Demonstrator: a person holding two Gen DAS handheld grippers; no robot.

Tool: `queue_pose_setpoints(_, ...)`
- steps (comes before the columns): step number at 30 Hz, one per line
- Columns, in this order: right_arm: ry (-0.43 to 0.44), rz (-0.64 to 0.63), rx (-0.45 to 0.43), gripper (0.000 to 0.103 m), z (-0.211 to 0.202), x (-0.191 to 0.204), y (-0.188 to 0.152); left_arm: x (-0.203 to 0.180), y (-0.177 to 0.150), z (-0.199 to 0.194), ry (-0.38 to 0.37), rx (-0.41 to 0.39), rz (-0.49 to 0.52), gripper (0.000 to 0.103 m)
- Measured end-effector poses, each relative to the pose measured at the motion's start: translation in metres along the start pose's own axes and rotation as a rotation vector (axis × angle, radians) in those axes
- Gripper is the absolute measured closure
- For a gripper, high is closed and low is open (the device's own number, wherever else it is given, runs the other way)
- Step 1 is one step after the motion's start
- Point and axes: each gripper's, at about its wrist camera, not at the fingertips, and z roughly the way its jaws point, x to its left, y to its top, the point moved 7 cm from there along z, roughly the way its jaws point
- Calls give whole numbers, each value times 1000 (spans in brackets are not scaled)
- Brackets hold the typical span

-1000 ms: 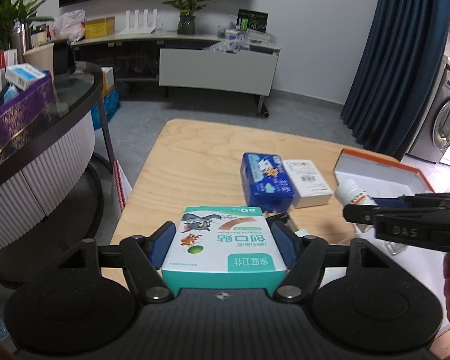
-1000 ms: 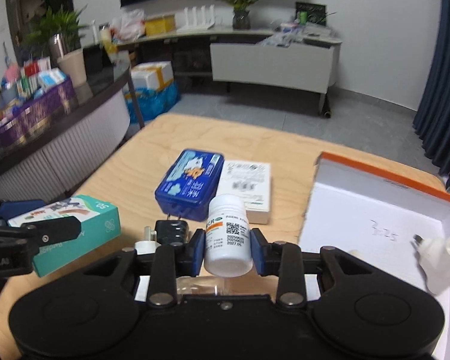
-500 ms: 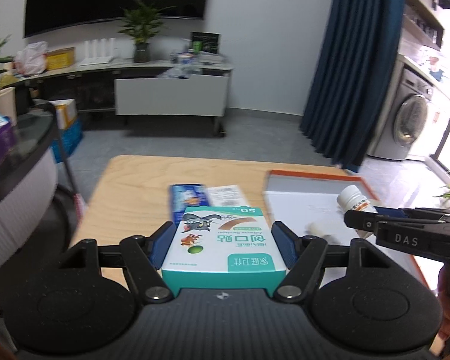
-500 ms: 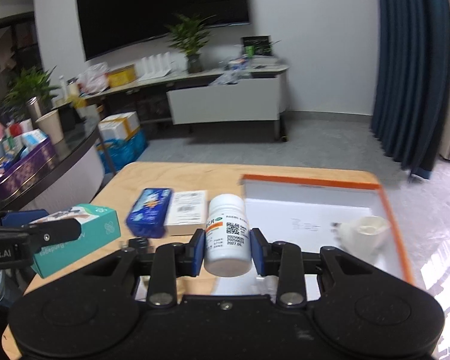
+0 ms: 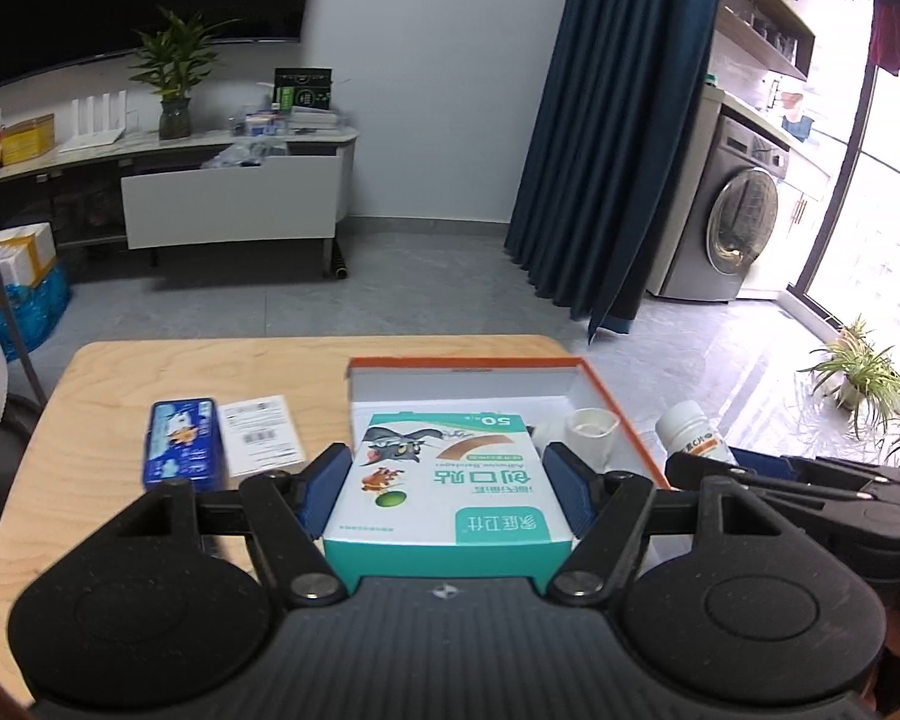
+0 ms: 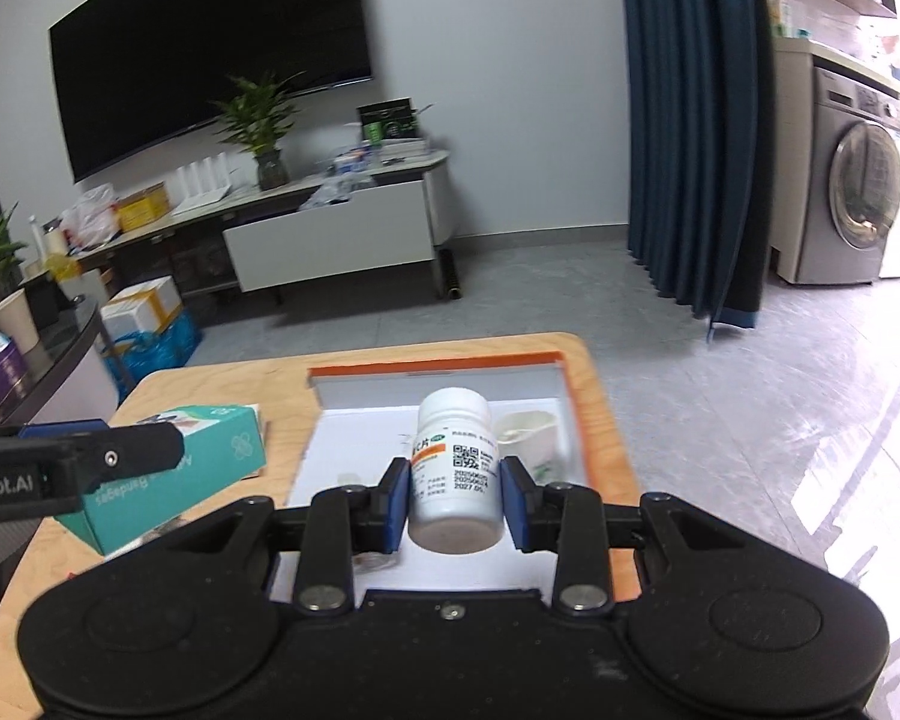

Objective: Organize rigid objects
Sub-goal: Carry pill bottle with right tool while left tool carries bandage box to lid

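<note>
the left gripper (image 5: 448, 483) clamps a teal bandage box (image 5: 447, 480) and the right gripper (image 6: 455, 501) clamps a white pill bottle (image 6: 455, 468). both are held above the orange-rimmed tray (image 6: 576, 420) on the wooden table (image 5: 210, 372), where a white cup (image 5: 591, 433) sits.

This is a home living room: a big dark television (image 6: 210, 60) hangs on the wall above a low media console (image 6: 330, 234) with a potted plant (image 6: 264, 132). Off to the side, a front-loading washing machine (image 6: 858, 204) stands past a long navy curtain (image 6: 690, 120), and grey tiles (image 5: 438, 276) cover the floor around a small wooden table (image 5: 210, 372).
</note>
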Motion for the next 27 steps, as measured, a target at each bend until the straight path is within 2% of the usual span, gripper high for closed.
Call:
queue_pose_setpoints(8,-1,27,-3,63,0,-17,-1,-11,0,7,6,1,15,31)
queue_pose_setpoints(27,25,25,-4,63,5,-12,1,-10,6,6,29,-1,0,31)
